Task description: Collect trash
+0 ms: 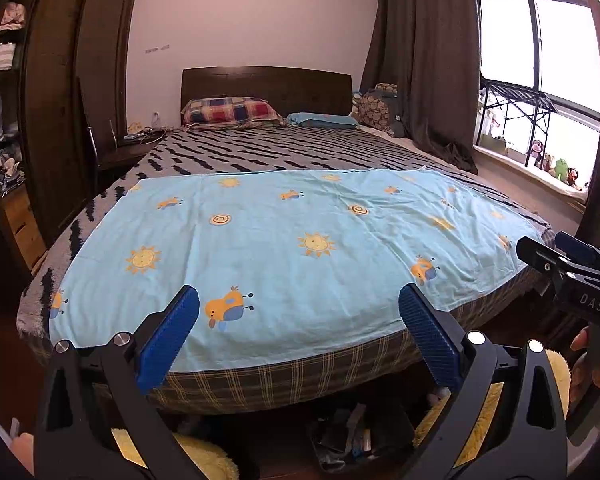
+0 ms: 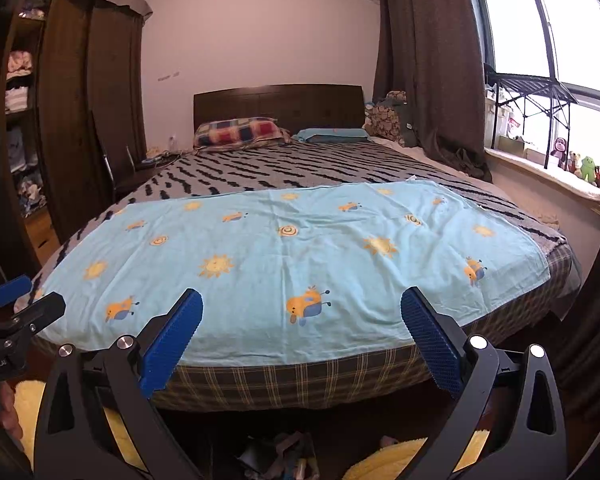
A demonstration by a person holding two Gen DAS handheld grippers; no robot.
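A dark heap of crumpled wrappers and paper [image 1: 352, 436] lies on the floor at the foot of the bed; whether it sits in a bag or bin is unclear. It also shows at the bottom edge of the right wrist view as the trash heap [image 2: 280, 460]. My left gripper [image 1: 299, 300] is open above it, blue pads wide apart and holding nothing. My right gripper [image 2: 301, 300] is open too and holds nothing. Each gripper shows at the edge of the other's view: the right gripper [image 1: 556, 256] and the left gripper [image 2: 24, 296].
A bed with a light blue cartoon sheet [image 1: 292, 248] fills the middle, over a plaid mattress edge [image 2: 300, 380]. Yellow fluffy material [image 1: 208, 460] lies on the floor on both sides of the trash. A dark wardrobe [image 1: 60, 100] stands left; a windowsill with plush toys [image 2: 580, 168] is right.
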